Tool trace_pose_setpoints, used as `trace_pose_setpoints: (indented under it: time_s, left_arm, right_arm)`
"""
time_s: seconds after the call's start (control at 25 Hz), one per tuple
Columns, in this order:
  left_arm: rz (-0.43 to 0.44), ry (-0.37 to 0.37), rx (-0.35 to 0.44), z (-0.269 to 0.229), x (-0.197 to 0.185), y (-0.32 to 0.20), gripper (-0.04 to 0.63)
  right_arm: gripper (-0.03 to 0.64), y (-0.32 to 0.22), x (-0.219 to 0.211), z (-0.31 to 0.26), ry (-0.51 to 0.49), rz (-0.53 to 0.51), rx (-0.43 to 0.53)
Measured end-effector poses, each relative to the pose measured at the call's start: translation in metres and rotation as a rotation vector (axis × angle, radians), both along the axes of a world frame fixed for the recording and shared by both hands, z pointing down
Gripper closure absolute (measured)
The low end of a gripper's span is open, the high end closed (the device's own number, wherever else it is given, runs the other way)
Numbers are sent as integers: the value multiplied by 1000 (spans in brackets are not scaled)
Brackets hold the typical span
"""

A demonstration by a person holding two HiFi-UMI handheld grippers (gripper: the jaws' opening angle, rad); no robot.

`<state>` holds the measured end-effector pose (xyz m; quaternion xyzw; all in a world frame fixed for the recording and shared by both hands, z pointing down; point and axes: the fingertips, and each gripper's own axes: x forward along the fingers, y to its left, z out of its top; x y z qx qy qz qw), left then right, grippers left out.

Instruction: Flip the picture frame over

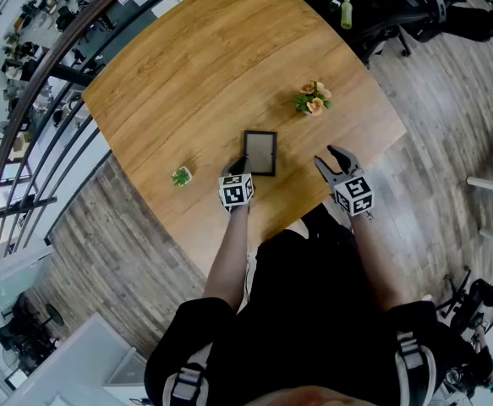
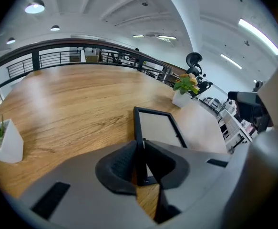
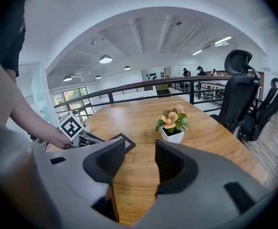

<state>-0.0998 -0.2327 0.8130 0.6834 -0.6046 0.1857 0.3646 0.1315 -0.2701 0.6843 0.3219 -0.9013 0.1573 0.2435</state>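
Note:
A black picture frame (image 1: 260, 152) with a pale panel lies on the wooden table (image 1: 212, 66), near its front edge. My left gripper (image 1: 233, 169) is at the frame's near left corner. In the left gripper view its pads (image 2: 124, 161) pinch the frame's (image 2: 158, 128) left rim, so the left gripper (image 2: 142, 149) is shut on it. My right gripper (image 1: 332, 161) hovers to the right of the frame, apart from it. Its jaws stand open with only table between them (image 3: 139, 159). The frame (image 3: 122, 141) shows to their left.
A white pot of orange flowers (image 1: 314, 100) stands behind and right of the frame. A small green plant in a white pot (image 1: 181, 176) sits left of my left gripper. A green bottle (image 1: 346, 13) stands beyond the table's far right edge. Office chairs (image 3: 241, 89) stand at the right.

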Motion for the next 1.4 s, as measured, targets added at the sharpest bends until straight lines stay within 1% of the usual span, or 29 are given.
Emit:
trace_pose_setpoints:
  time_s: [0.08,0.4,0.56,0.8,0.96,1.16,1.4]
  left_arm:
    - [-23,21,-11,1,-1,0,531]
    - [-59,75,-38,1,-2,0,535]
    - [-76,108,-31,-3,0,0,537]
    - [-84,133,-13,-13,5,9,537]
    - [-88,153,12,-26,12,9,536]
    - [-77,175,71,-51,13,10,535]
    - [-86,171,136,-79,7,13,537]
  right_arm:
    - [410,3,-1,1,1,-6,-1]
    - [410,9,-3,0,-6,-5,-11]
    - [410,14,-9,-2,-14,-20,-12]
    - [408,26,-27,-2,-37,-52,-28]
    - [408,31,-36,-3,-51,-67,-34]
    - [408,40,-49,-2,-89,-72,-63]
    - [408,53,-64,1,-114,-108,-98]
